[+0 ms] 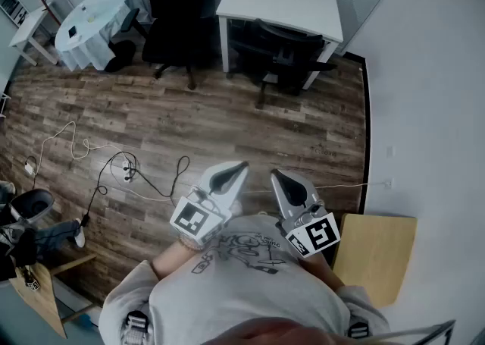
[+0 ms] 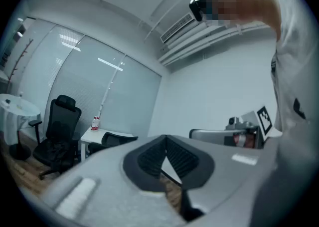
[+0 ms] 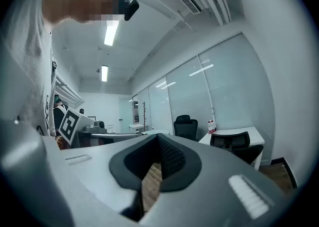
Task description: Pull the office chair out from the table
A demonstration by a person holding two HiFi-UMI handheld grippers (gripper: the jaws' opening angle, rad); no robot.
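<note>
A black office chair (image 1: 282,51) is tucked under the white table (image 1: 284,1) at the far side of the room; it also shows in the left gripper view (image 2: 115,140) and the right gripper view (image 3: 230,141). My left gripper (image 1: 242,166) and right gripper (image 1: 274,175) are held close to my chest, level, pointing toward the table and well short of the chair. Both are shut with nothing between the jaws. The jaw tips of the left gripper (image 2: 166,138) and of the right gripper (image 3: 157,137) meet in their own views.
A taller black chair (image 1: 174,10) stands left of the table. A round table with a white cloth (image 1: 91,25) is at the far left. Cables (image 1: 125,169) lie on the wooden floor. A wooden board (image 1: 375,252) is by my right side, next to the white wall.
</note>
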